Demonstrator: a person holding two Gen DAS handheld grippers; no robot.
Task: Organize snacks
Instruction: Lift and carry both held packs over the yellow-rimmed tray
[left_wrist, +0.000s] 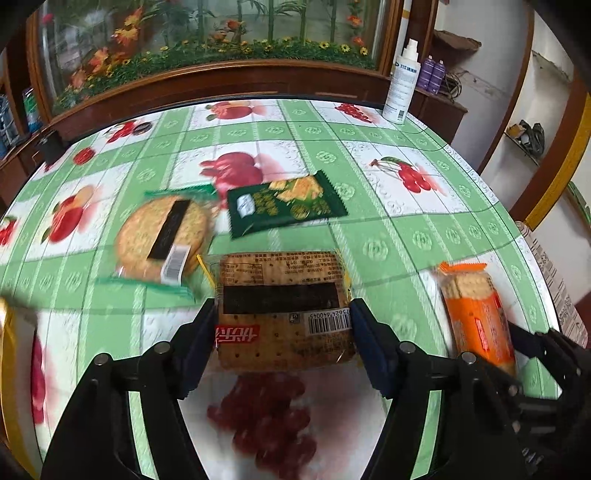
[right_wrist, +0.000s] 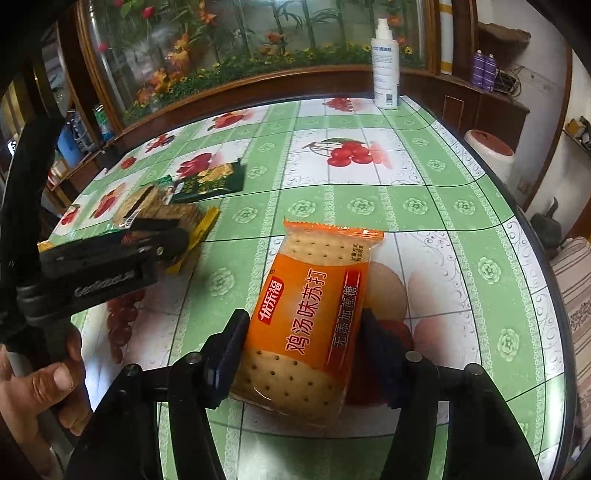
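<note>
On the green fruit-print tablecloth (left_wrist: 388, 229) we are pinching two snack packs: our left gripper (left_wrist: 282, 321) is clamping a clear-wrapped brown square cracker pack (left_wrist: 280, 310) by its side edges, and our right gripper (right_wrist: 303, 339) is squeezing an orange plastic soda cracker pack (right_wrist: 310, 314) the same way, both packs lying at twelve o'clock from the fingers. Seen from the left wrist, a round biscuit pack (left_wrist: 160, 236) is sitting at ten o'clock of the brown pack, a dark green foil cracker packet (left_wrist: 286, 205) at twelve, and a white spray bottle (left_wrist: 402, 85) is standing at one o'clock by the table's far edge
</note>
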